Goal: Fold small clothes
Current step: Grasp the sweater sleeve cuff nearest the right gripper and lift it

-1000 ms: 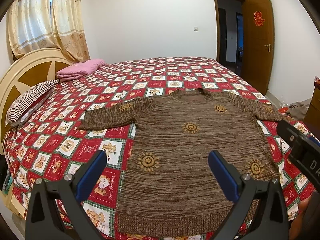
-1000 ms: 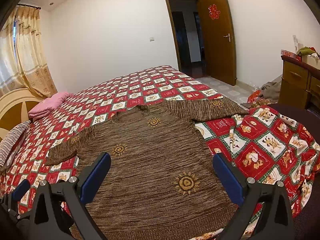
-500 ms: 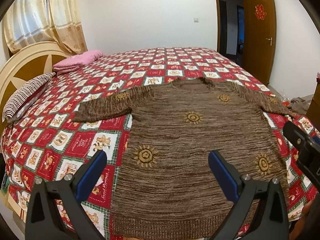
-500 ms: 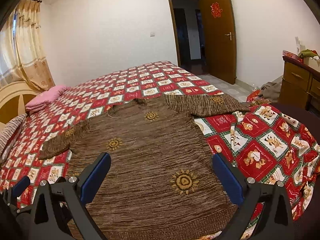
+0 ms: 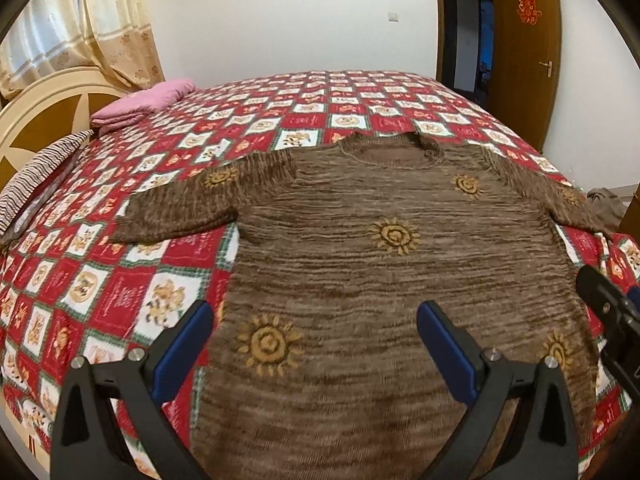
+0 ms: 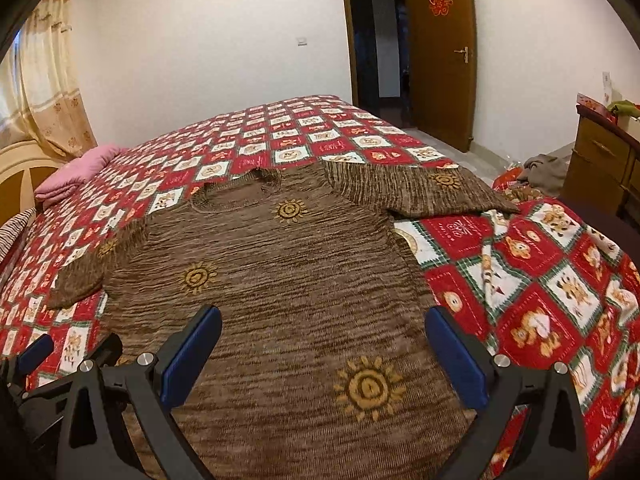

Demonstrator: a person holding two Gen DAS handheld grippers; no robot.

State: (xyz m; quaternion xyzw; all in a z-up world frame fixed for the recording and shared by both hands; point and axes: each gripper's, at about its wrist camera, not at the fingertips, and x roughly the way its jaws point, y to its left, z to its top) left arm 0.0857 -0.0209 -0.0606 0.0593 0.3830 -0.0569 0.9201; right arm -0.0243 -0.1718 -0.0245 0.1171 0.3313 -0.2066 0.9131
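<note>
I hold my left gripper and right gripper, jaws wide and holding nothing, above the near end of the sweater spread flat on the bed.

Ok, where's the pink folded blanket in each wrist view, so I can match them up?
Left wrist: pink folded blanket at upper left, by the headboard.
Right wrist: pink folded blanket at the left edge, mid-height, smaller.
Shared landmark: the brown sweater's neckline, nearer centre in both.
</note>
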